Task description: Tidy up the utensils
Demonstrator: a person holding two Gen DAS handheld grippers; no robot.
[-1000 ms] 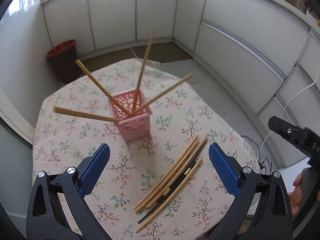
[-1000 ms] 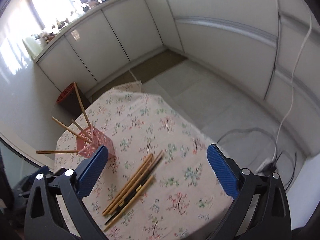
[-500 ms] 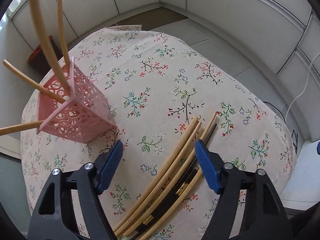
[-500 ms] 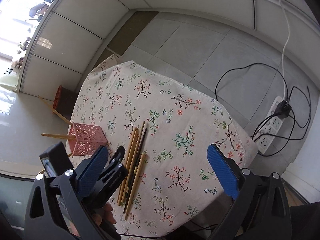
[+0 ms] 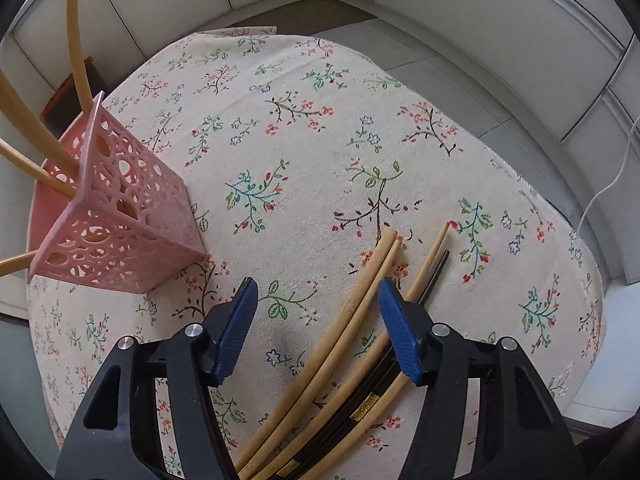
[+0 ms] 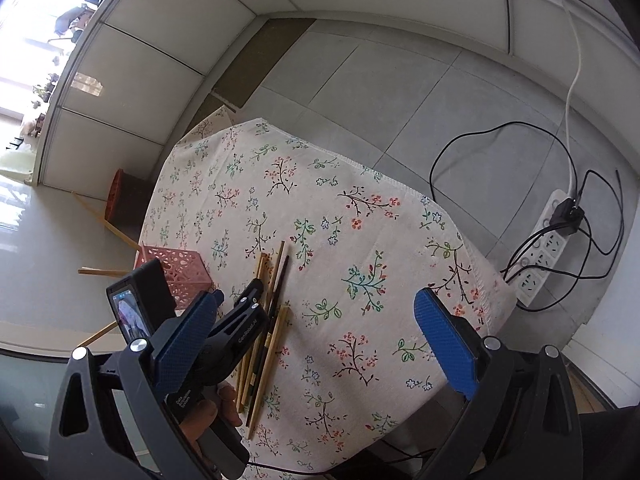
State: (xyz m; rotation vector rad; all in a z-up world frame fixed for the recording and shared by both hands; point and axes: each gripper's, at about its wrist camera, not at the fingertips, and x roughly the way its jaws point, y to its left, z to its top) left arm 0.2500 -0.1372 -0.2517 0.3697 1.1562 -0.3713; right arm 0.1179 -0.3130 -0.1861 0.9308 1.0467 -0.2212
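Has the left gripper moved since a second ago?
Yes. The left gripper has dropped toward the table and closed in on the loose chopsticks; it now straddles the two leftmost. The pink basket, once ahead, now sits far left.

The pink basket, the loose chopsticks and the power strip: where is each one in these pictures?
pink basket (image 5: 120, 236): left wrist view, on its perforated front wall.
loose chopsticks (image 5: 352, 316): left wrist view, on the shaft of a pale wooden one lying on the cloth.
power strip (image 6: 542, 258): right wrist view, on its white socket face.

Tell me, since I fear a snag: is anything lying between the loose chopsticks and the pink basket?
Nothing visible: only bare floral tablecloth separates the chopsticks from the pink basket, left of the open left gripper.
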